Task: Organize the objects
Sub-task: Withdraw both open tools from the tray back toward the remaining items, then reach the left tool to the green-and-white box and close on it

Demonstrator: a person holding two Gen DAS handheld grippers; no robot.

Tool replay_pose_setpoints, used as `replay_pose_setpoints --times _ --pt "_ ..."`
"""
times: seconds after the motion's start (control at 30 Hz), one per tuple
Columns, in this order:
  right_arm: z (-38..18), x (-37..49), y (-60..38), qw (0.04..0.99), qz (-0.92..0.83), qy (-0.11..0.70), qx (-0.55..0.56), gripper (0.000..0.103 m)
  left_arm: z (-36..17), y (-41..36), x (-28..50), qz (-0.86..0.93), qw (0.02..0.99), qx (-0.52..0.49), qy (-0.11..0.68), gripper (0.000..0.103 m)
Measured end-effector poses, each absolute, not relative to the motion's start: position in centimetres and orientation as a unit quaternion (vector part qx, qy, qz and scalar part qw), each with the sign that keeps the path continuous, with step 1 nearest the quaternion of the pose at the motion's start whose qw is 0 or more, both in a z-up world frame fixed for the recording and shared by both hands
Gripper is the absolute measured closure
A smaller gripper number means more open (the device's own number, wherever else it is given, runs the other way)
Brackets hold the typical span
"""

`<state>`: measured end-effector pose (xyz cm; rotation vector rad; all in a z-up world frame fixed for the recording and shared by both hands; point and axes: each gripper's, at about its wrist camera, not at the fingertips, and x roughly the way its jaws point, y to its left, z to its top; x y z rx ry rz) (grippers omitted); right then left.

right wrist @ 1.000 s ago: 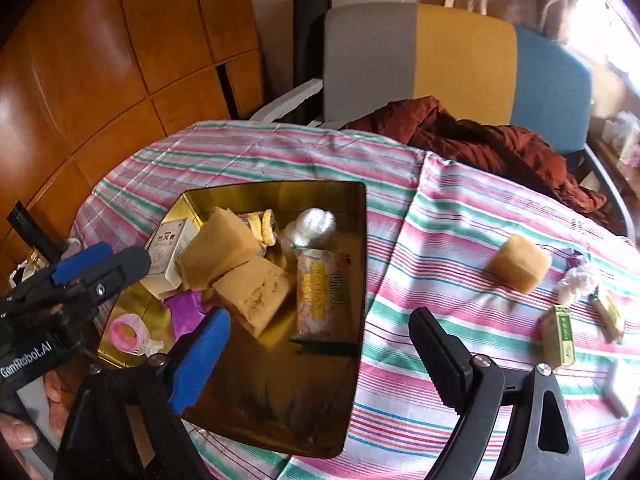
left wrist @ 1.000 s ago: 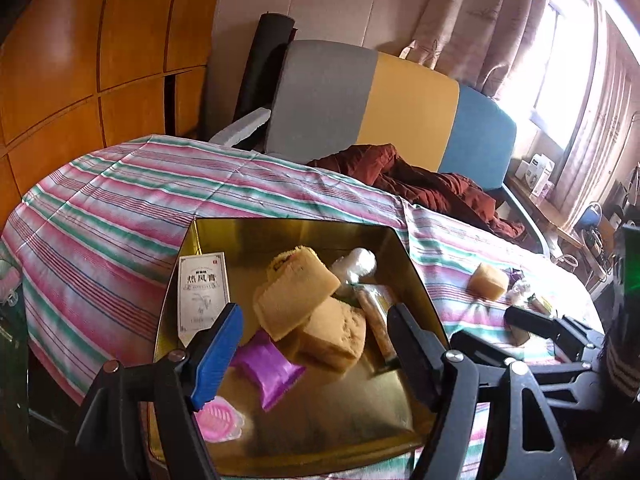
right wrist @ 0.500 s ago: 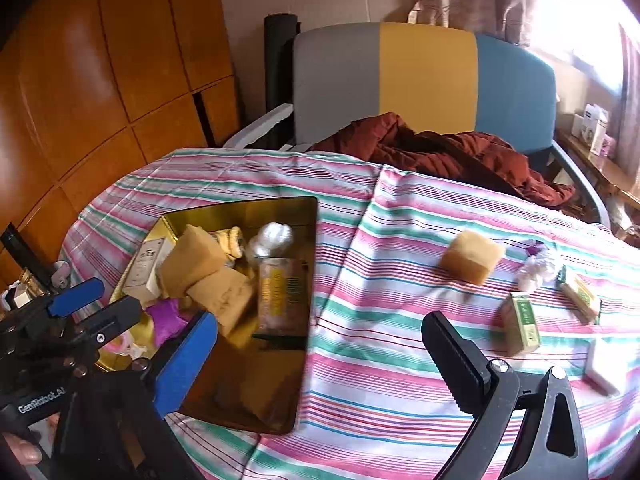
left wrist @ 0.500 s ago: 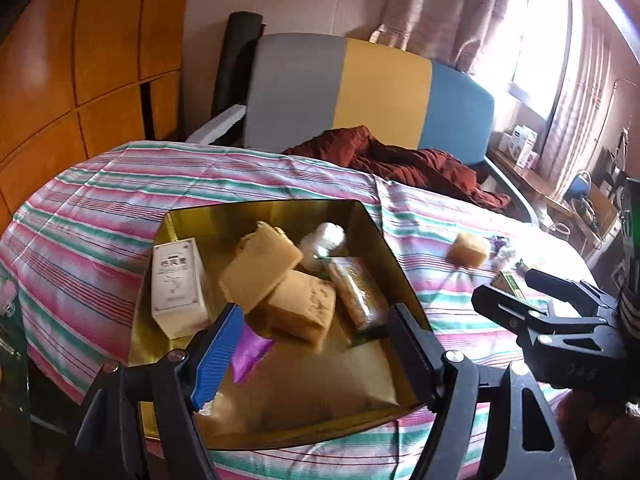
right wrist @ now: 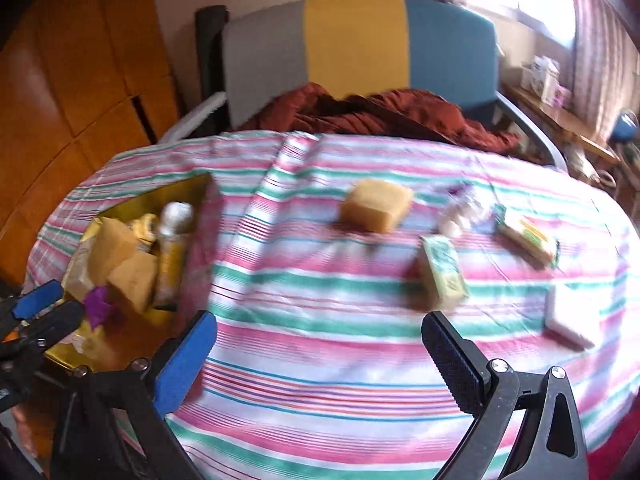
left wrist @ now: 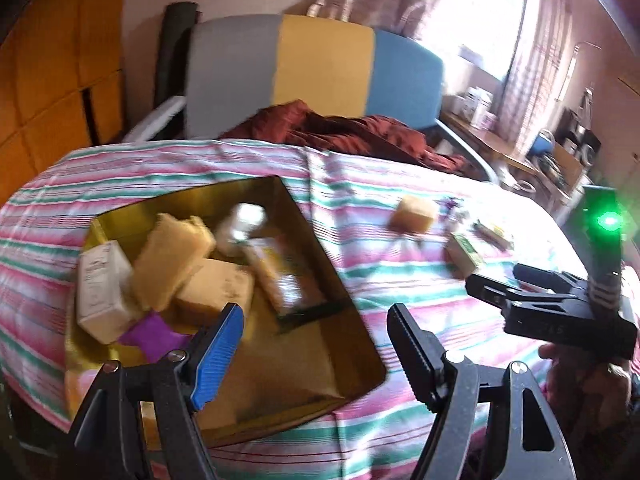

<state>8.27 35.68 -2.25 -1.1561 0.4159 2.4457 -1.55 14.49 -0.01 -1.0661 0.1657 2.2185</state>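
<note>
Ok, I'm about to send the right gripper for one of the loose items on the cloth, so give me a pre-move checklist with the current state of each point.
1. Right gripper open and holding nothing: ok.
2. Left gripper open, holding nothing, over the gold tray: ok.
3. Loose items apart from each other on the striped cloth: the yellow sponge and the green box stand alone: ok.
4. Right gripper lined up on one item: not ok, it points at bare cloth between them.
5. Free floor left in the tray: ok, near end bare.
6. Sharp view for aiming: not ok, both views blurred.
</note>
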Motion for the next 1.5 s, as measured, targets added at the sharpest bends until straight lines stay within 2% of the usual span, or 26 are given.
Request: replay_pose_setpoints --times 0.33,0.63,0.87,0.93,0.97,1.1,1.5 --pt "-3.5 12.8 43.9 0.254 0.835 0.212 -0.439 0.000 -0.4 19.9 0.4 0.808 0.404 -0.419 0.091 0.028" --pt "-2.6 16.3 49.6 0.313 0.808 0.199 -0.458 0.000 -1.2 23.8 0.8 0.784 0.432 -0.430 0.117 0.028" --pt "-3.0 19.8 54.7 0.358 0.778 0.229 -0.462 0.000 -2.1 27.9 0.7 0.771 0.440 -0.439 0.140 0.028" --pt "-3.1 20.6 56.2 0.369 0.771 0.247 -0.457 0.000 -2.3 29.2 0.6 0.767 0.445 -0.439 0.141 0.026" --pt "-3.2 21.0 57.0 0.375 0.766 0.258 -0.454 0.000 -2.4 30.1 0.6 0.766 0.447 -0.440 0.143 0.021" --pt "-4.1 22.2 60.3 0.410 0.742 0.307 -0.432 0.000 -3.1 32.9 0.3 0.755 0.458 -0.448 0.139 0.019" --pt "-7.0 22.3 63.0 0.422 0.731 0.352 -0.404 0.000 -5.9 39.6 -1.6 0.734 0.457 -0.492 0.102 0.018"
